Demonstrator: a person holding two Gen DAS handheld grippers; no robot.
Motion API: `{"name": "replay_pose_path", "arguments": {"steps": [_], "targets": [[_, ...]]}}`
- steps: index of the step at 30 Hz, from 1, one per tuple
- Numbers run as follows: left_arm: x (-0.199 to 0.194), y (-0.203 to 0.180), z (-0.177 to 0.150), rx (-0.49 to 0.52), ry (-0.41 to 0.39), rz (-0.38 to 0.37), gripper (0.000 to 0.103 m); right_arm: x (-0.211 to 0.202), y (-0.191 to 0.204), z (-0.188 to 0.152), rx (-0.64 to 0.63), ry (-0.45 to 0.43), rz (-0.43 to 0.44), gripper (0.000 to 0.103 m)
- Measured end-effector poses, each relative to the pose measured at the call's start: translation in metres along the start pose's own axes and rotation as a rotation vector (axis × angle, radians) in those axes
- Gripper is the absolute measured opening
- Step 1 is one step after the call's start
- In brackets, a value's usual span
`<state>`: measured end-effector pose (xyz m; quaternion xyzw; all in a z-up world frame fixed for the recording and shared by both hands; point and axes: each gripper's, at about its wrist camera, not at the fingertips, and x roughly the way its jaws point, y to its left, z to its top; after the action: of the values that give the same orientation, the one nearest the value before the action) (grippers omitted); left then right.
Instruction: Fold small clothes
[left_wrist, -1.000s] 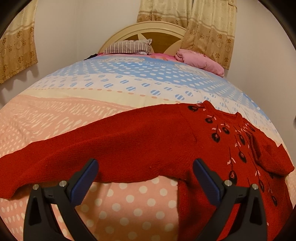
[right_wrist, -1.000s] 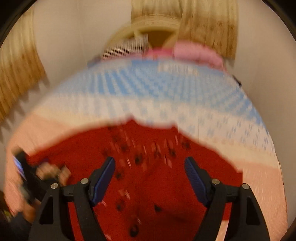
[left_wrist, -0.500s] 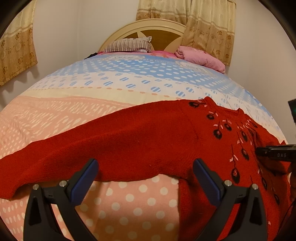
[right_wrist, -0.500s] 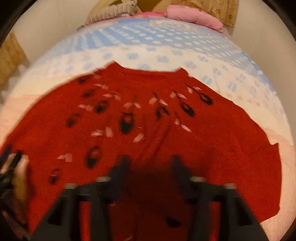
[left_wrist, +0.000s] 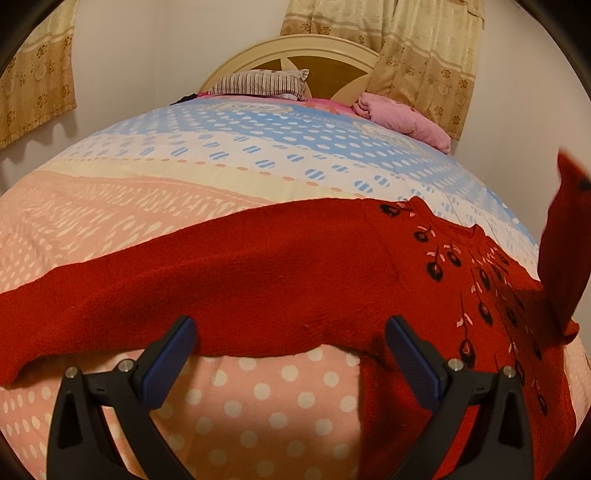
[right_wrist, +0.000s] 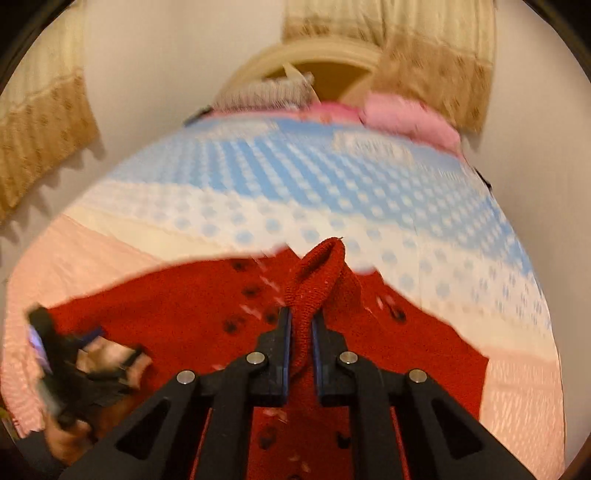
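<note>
A red knitted sweater (left_wrist: 280, 269) with dark flower embroidery lies flat on the bed, one long sleeve stretched out to the left. My left gripper (left_wrist: 291, 350) is open, its blue pads (left_wrist: 173, 350) just short of the sleeve's lower edge, nothing between them. In the right wrist view my right gripper (right_wrist: 301, 332) has its jaws closing tight on a bunched fold of the sweater (right_wrist: 321, 280), which rises between the pads. That lifted part shows as a raised red flap (left_wrist: 565, 236) at the right edge of the left wrist view. The left gripper (right_wrist: 74, 365), held by a hand, appears blurred at lower left.
A dotted quilt (left_wrist: 221, 155) in pink, cream and blue bands covers the bed. At the head are a striped pillow (left_wrist: 262, 83), a pink bundle (left_wrist: 402, 118) and a wooden headboard (left_wrist: 295, 55). Curtains (left_wrist: 424, 55) and white walls lie behind.
My right gripper went from wide open to shut on a fold of the sweater and pulled it upward. The left gripper stayed where it was, still open.
</note>
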<state>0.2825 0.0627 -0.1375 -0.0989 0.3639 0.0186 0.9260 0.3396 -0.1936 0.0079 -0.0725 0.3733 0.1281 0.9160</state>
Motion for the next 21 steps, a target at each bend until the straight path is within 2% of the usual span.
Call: {"name": "replay_pose_path", "arguments": {"steps": [4,7,11,15,17,21], "targets": [[0.000,0.002,0.000,-0.008,0.005,-0.001,0.103,-0.016,0.036,0.016,-0.055,-0.049,0.059,0.009],[0.000,0.004,0.000,-0.021,0.007,-0.001,0.103,-0.011,0.065,0.011,-0.097,-0.048,0.090,0.009],[0.000,0.011,-0.001,-0.057,0.005,0.003,0.103,0.027,0.101,-0.009,-0.135,-0.015,0.140,0.009],[-0.001,0.022,-0.001,-0.114,0.008,0.003,0.103,0.079,0.113,-0.028,-0.102,0.006,0.196,0.011],[0.000,0.027,-0.003,-0.145,0.022,0.001,0.103,0.097,0.110,-0.037,-0.050,0.069,0.244,0.022],[-0.001,0.035,-0.005,-0.189,0.030,-0.011,0.103,0.081,0.078,-0.050,0.011,0.047,0.279,0.052]]}}
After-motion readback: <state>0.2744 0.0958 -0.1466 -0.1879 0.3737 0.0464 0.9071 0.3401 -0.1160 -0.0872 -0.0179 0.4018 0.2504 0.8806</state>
